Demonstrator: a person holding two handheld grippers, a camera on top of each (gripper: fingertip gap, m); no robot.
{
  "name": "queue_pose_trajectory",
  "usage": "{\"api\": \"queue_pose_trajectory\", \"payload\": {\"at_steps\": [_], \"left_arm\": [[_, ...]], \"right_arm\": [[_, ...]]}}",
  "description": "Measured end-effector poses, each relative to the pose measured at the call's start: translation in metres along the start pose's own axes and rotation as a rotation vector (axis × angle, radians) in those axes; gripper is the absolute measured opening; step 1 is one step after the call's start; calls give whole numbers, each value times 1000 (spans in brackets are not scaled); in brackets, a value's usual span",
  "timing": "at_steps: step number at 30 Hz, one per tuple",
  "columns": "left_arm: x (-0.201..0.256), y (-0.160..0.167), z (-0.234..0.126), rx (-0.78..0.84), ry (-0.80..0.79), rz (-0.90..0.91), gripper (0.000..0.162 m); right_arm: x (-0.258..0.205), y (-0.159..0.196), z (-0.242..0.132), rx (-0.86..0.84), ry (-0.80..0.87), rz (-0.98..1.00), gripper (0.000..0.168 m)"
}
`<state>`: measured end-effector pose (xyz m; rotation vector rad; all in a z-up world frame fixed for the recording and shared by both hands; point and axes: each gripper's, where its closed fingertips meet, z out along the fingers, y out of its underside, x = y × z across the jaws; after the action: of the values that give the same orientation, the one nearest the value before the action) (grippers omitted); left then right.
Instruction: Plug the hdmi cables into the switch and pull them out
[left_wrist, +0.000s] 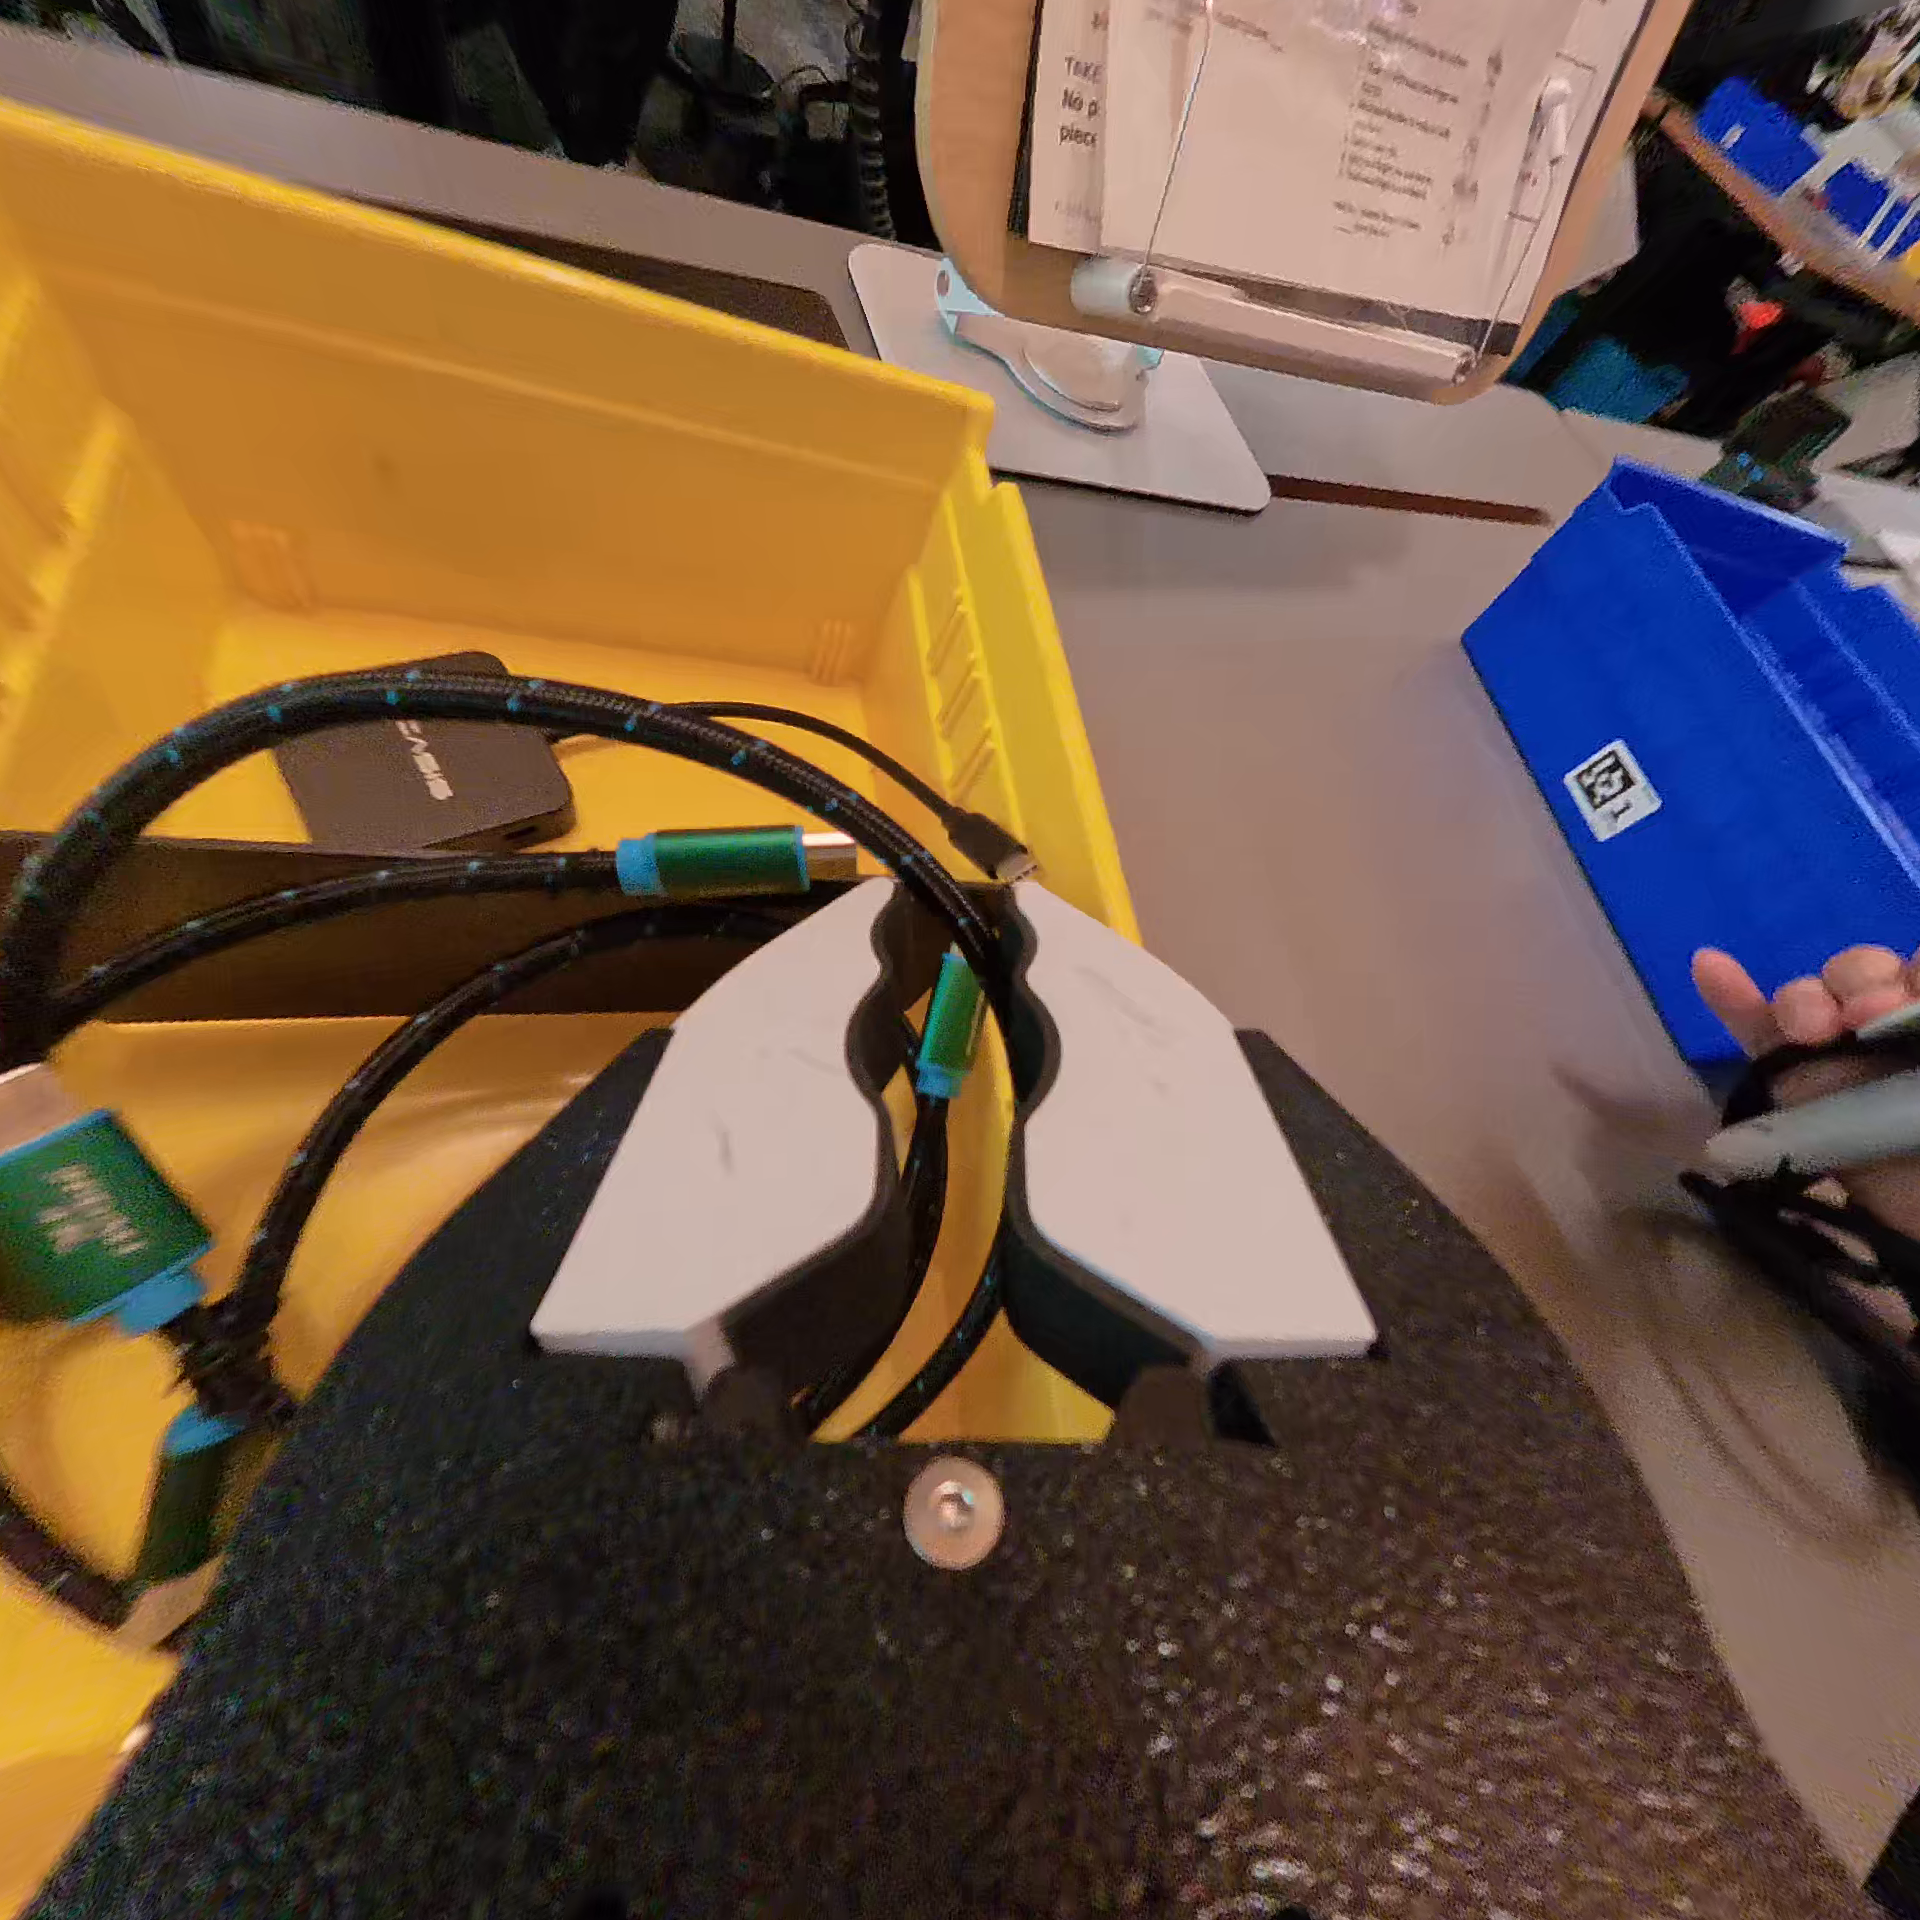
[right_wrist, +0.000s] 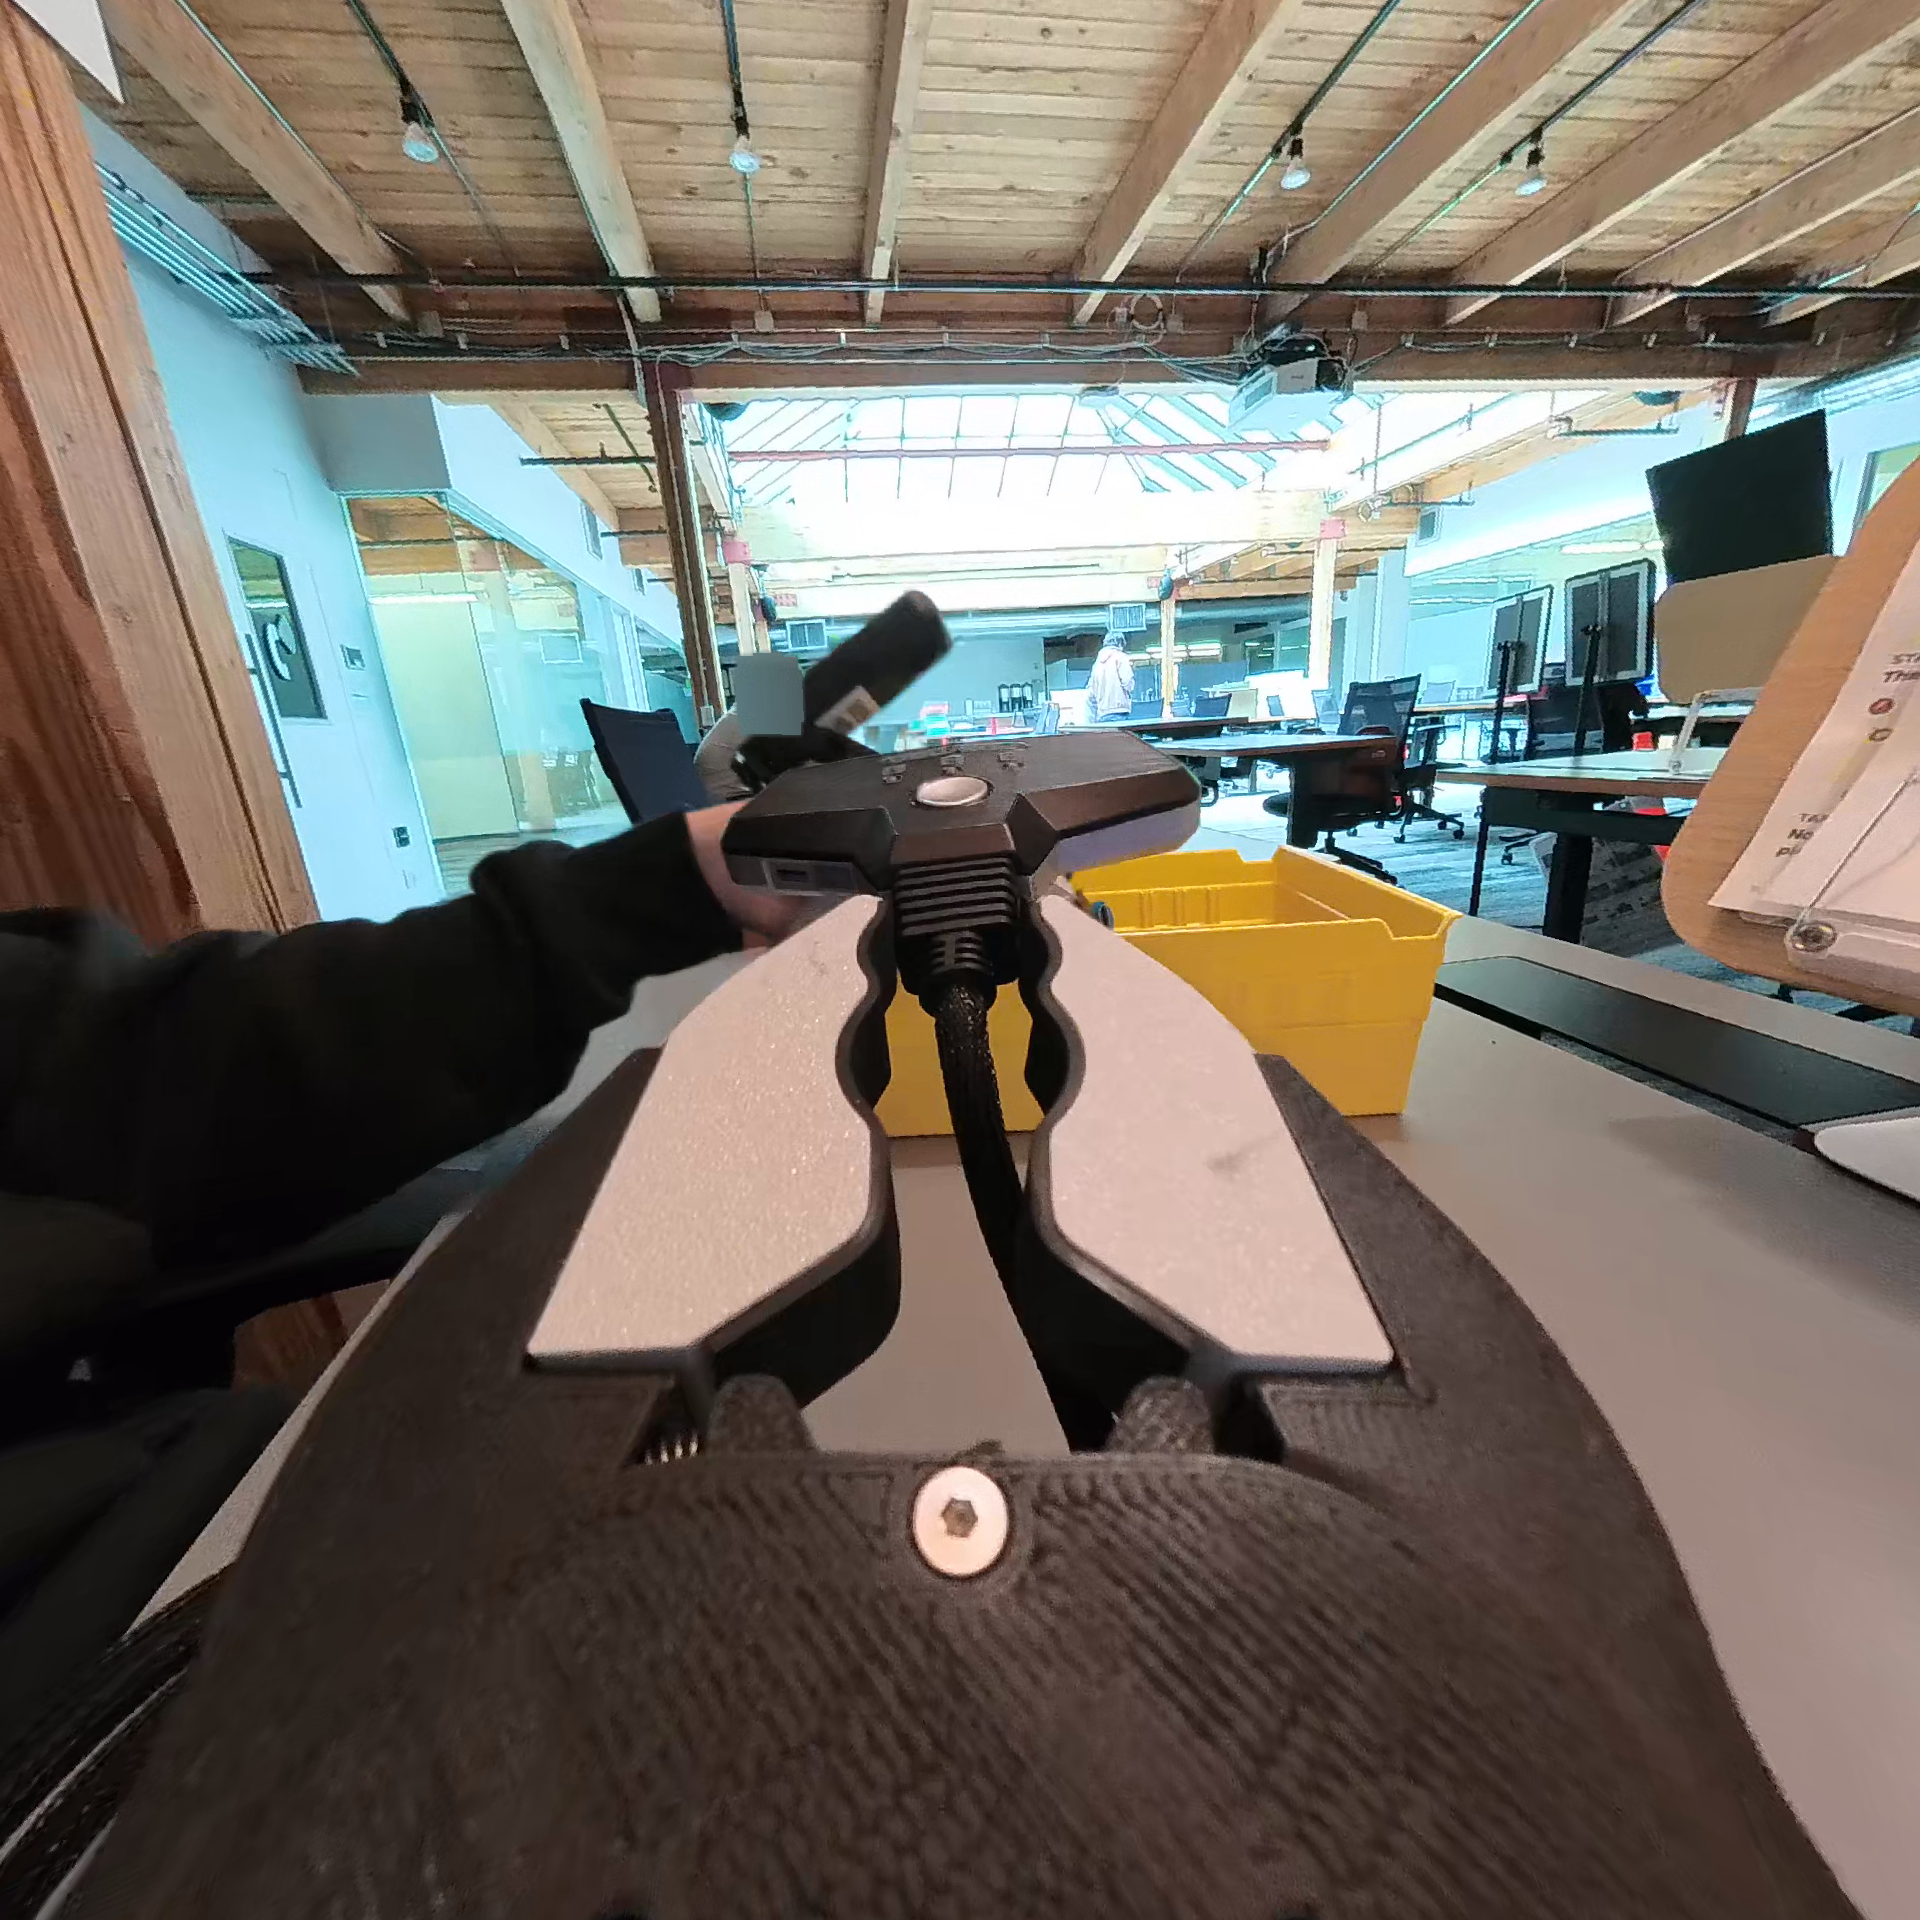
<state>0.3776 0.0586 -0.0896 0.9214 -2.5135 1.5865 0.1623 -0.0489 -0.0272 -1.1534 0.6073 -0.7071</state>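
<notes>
Yellow is your anchor here: the yellow bin (left_wrist: 520, 468) fills the left wrist view, and your left gripper (left_wrist: 951, 904) hangs over its near right corner. Its claw stands narrowly apart and holds nothing. A small green plug (left_wrist: 951, 1023) lies in the bin below the gap, clear of both fingers. Inside the bin, black braided HDMI cables (left_wrist: 343, 707) with blue flecks loop over one another. A second green plug (left_wrist: 717, 862) lies just beyond your fingertips, toward the middle of the bin. A third, larger green plug (left_wrist: 94, 1216) sits blurred at the bin's near left side. A flat black box (left_wrist: 426, 774) rests on the bin floor farther in, under the loops. Outside the bin to its right, a blue bin (left_wrist: 1714, 779) stands on the grey table (left_wrist: 1299, 727).

In the right wrist view, your right gripper (right_wrist: 961, 914) is clamped on the ribbed neck of the black switch (right_wrist: 956, 800), holding it above the table on the near side of the yellow bin. The switch's own thick black cable (right_wrist: 977, 1091) runs back between the fingers toward the camera. Your black sleeve (right_wrist: 364, 1039) reaches in left of the bin, the hand partly hidden behind the switch.
</notes>
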Motion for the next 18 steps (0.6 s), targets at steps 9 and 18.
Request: {"api": "queue_pose_trajectory", "payload": {"at_steps": [9,18], "left_arm": [[5,-49,-101,193,-62,79,16],[102,-68,-153,256,389,350,8]], "right_arm": [[2,0,-2,13,6,15,22],[3,-7,-6,52,6,12,22]]}}
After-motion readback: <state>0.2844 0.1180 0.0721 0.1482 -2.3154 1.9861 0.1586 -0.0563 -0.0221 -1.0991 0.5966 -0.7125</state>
